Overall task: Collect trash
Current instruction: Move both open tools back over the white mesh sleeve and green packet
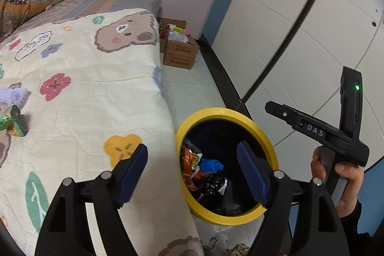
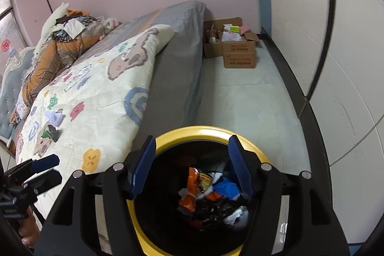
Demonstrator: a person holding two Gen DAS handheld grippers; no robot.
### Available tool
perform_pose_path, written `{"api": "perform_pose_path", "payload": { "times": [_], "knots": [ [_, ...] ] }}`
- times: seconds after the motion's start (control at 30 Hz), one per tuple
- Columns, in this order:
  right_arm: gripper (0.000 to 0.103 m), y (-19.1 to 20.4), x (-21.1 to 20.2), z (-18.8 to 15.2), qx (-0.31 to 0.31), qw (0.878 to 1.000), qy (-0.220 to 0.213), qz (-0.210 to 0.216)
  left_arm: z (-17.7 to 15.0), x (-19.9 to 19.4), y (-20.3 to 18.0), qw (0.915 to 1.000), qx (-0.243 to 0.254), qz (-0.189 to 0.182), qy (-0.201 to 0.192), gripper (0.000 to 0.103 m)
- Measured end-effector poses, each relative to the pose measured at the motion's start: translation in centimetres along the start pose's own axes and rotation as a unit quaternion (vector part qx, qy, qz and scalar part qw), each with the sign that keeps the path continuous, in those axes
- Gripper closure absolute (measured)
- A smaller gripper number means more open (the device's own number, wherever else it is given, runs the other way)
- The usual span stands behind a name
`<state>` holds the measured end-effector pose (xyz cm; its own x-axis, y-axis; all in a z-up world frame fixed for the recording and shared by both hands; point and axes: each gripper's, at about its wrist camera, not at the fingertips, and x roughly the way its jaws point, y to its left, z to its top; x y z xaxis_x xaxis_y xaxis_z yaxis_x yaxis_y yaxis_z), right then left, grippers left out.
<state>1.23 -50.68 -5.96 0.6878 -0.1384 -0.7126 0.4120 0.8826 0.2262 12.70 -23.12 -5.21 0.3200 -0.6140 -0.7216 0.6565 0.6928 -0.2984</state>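
Observation:
A black bin with a yellow rim (image 1: 252, 126) (image 2: 206, 131) stands on the floor beside the bed and holds several wrappers (image 1: 192, 167) (image 2: 206, 188). My left gripper (image 1: 192, 172) is open and empty, over the bed edge and the bin's left rim. My right gripper (image 2: 189, 167) is open and empty, directly above the bin's mouth; its body shows in the left wrist view (image 1: 319, 131). A green snack wrapper (image 1: 13, 121) (image 2: 50, 132) and a lilac fuzzy piece (image 1: 12, 92) (image 2: 55, 117) lie on the quilt far left.
The bed with a patterned quilt (image 1: 84, 78) (image 2: 96, 97) fills the left. Open cardboard boxes (image 1: 180, 49) (image 2: 237, 49) with clutter stand on the floor at the far wall. A white wardrobe (image 1: 300, 28) (image 2: 348, 64) runs along the right. Bedding is piled (image 2: 60, 40) at the bed's head.

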Motion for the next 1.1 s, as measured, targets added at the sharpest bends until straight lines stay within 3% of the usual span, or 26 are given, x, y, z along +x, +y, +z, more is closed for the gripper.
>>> {"api": "perform_pose_path", "payload": {
  "times": [0.23,0.43,0.77,1.1],
  "knots": [
    [0.043,4.1,1.0,0.8,-0.033,0.999,-0.005,0.030,1.1,-2.3,4.7,0.9981,-0.038,0.036,-0.033,0.029],
    [0.042,8.3,2.7,1.5,-0.054,0.996,0.003,0.064,2.6,-5.0,10.3,0.9912,-0.084,0.077,-0.067,0.028],
    [0.041,16.8,5.7,2.0,-0.109,0.987,0.020,0.114,4.0,-8.2,19.8,0.9726,-0.159,0.143,-0.091,0.027],
    [0.041,26.2,8.8,0.9,-0.179,0.968,0.045,0.172,4.3,-8.8,28.1,0.9510,-0.224,0.193,-0.091,0.027]
  ]
}}
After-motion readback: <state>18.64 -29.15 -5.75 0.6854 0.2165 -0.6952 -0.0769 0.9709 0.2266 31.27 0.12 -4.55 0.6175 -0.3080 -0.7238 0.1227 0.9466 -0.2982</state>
